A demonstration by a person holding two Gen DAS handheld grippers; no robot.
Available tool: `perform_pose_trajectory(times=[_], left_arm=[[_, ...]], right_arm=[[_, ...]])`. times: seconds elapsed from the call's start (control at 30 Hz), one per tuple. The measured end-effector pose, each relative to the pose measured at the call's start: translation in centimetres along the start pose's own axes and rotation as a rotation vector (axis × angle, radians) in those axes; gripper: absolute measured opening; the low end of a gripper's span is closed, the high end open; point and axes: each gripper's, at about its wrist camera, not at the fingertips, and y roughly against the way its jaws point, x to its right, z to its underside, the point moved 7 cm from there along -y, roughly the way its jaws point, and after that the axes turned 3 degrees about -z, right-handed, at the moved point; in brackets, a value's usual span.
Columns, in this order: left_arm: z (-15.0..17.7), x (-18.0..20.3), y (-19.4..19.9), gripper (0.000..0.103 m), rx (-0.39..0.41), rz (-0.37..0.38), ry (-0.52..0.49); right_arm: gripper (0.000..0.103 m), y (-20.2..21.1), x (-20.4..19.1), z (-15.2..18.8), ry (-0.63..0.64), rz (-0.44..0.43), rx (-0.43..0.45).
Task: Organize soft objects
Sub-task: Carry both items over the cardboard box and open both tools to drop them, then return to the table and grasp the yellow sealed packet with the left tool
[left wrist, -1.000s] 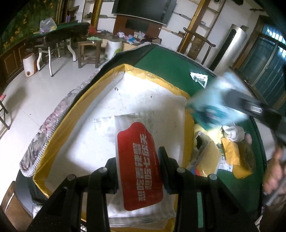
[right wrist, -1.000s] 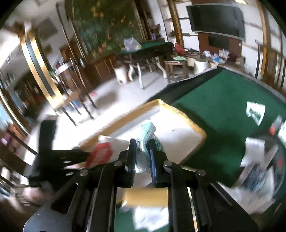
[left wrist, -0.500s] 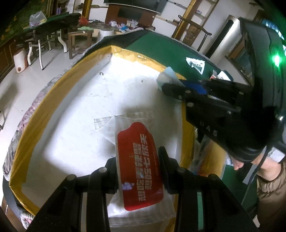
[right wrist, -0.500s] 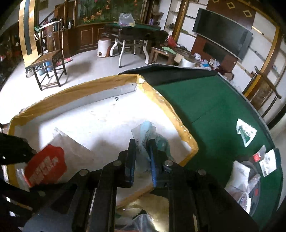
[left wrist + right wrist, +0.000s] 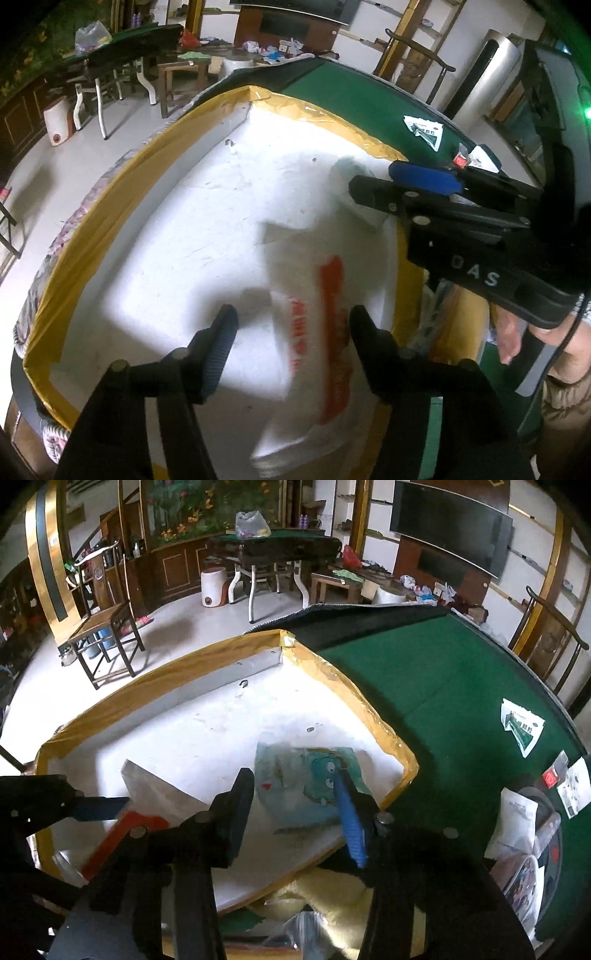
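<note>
Step in hand: release of two soft packets into the shallow white foam tray with yellow-taped rim [image 5: 92,236], which sits at the table's near-left corner on the green felt table [image 5: 436,686].
Left claw [image 5: 291,332]: jaws have just been opening and now stand wide; the white plastic packet with red label [image 5: 325,325] lies between them, blurred, pads clear of it. Judged let go and dropping or settling.
Right claw [image 5: 295,805]: jaws have just been opening, now about half apart; the pale blue packet with a cartoon print [image 5: 310,782] lies flat beneath and between them. Pads do not appear to press it.
Where the packets are: both inside the tray, red-label one toward the near side, blue one toward the tray's right rim.
Doing it well: lift both claws straight up with the jaws wide, so no pad drags a packet back out. The two claws are close together; withdrawing one at a time would avoid a knock. The blue packet lies near the rim, so it may need a nudge inward.
Tray contents: only these two packets show; the rest of the floor is bare white, scuffed.
Outside the tray: a heap of yellow and clear soft wrappers [image 5: 332,897] just off its near-right side, judged next to sort; loose printed packets farther along the right edge.
</note>
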Motion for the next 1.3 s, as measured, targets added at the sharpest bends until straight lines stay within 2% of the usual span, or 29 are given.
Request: perform_pose_trajectory(times=[0.2,0.3,0.47,0.57,0.67,0.87,0.97,1.07,1.13,1.3], left_arm=[[0.5,0.6,0.1,0.064,-0.005,-0.005,-0.016],[0.8,1.0,0.3,0.064,-0.009,0.004,-0.021],[1.2,1.1,0.9,0.064,-0.001,-0.017,-0.016],[1.3,0.8,1.4,0.064,0.022,-0.054,0.001],[1.5,0.7,2.1,0.064,0.05,-0.097,0.0],[1.6,0.9,3.6,0.064,0.131,-0.206,-0.084],[2.1,1.2,4.4,0.069,0.126,-0.164,-0.078],[2.4,1.9,5.0,0.071,0.115,-0.109,-0.068],[2.6,2.6,5.6,0.071,0.12,-0.09,-0.075],[2.6,4.7,6.6,0.071,0.138,-0.067,-0.128]], right_arm=[[0.045,2.6,0.1,-0.1,-0.047,-0.005,0.053],[0.058,4.5,0.4,0.2,-0.099,-0.015,0.094],[0.06,8.4,0.9,1.7,-0.177,-0.027,0.156],[0.071,10.7,1.4,3.6,-0.238,-0.04,0.182],[0.072,12.8,1.6,5.7,-0.273,-0.04,0.197],[0.072,16.4,2.1,11.8,-0.281,0.022,0.175],[0.072,17.5,3.0,15.4,-0.334,0.013,0.138],[0.074,18.4,3.5,18.8,-0.405,-0.009,0.1],[0.084,18.7,3.8,20.2,-0.436,-0.007,0.096],[0.084,19.3,3.8,22.1,-0.459,-0.008,0.087]])
